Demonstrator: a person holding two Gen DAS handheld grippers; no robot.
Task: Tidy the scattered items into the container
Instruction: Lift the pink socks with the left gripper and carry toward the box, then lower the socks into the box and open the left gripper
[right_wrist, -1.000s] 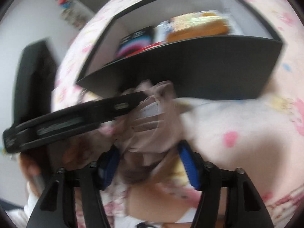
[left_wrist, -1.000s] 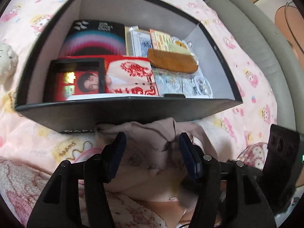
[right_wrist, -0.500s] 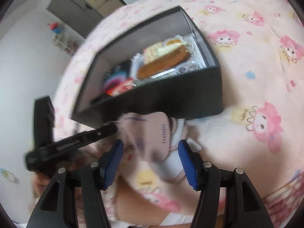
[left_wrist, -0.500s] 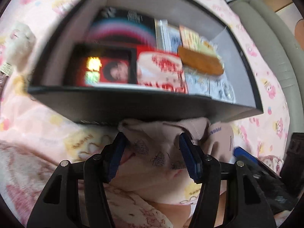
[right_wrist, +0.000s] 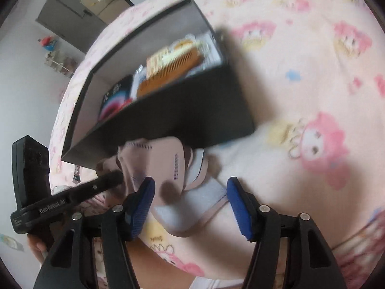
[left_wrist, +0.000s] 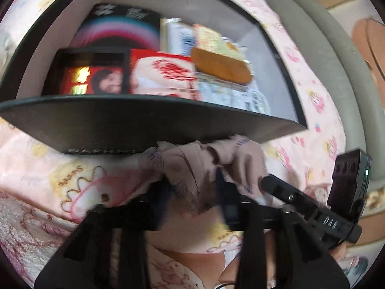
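A black box [left_wrist: 149, 122] stands on the pink bedspread, holding cards, a red packet and a brown comb [left_wrist: 220, 66]. A beige face mask in its wrapper [left_wrist: 204, 166] lies against the box's near wall. My left gripper [left_wrist: 195, 192] is shut on the mask; the view is blurred. In the right wrist view the mask [right_wrist: 163, 161] lies just ahead of my right gripper [right_wrist: 190, 207], which is open, its blue pads either side of the wrapper's white end. The box [right_wrist: 182, 110] is beyond it.
The pink patterned bedspread [right_wrist: 300, 72] surrounds the box. A grey padded bed edge [left_wrist: 336, 60] runs along the right. The right gripper's body [left_wrist: 312, 207] crosses the left wrist view; the left gripper's body [right_wrist: 60, 200] shows at the right view's left.
My left gripper has closed on the mask and moved up toward the box. My right gripper has pulled back and stays open; the box looks nearer in the left view.
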